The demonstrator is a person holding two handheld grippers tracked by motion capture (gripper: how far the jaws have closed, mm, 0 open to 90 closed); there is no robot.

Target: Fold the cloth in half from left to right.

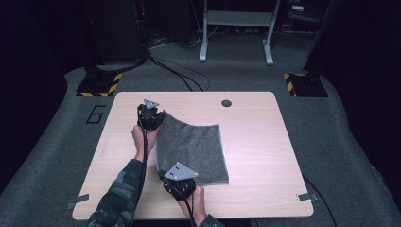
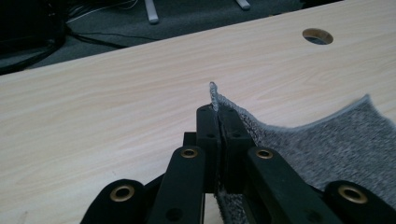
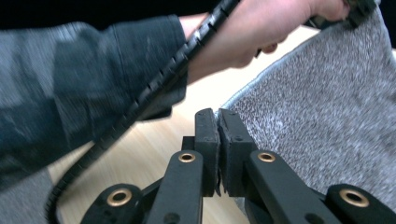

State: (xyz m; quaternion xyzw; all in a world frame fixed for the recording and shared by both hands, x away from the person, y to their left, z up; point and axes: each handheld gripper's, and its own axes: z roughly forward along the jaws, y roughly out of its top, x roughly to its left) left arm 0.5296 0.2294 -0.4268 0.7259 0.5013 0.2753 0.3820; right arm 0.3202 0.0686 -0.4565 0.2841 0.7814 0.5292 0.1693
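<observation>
Table [image 1: 255, 142] | both tools clamp grey cloth [image 1: 194, 146] | corners hidden btwn jaws

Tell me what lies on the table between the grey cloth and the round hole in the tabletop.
Nothing: in the high view the stretch of table between the grey cloth and the round hole is bare wood.

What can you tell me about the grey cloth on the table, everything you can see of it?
The grey cloth is a rectangular piece of speckled, felt-like fabric with a stitched edge. Most of it lies flat on the light wooden table, while its left edge is lifted and curls upward. The left gripper pinches the far left corner between shut fingers, a tip of fabric poking out beyond them. The right gripper clamps the near left corner.
</observation>
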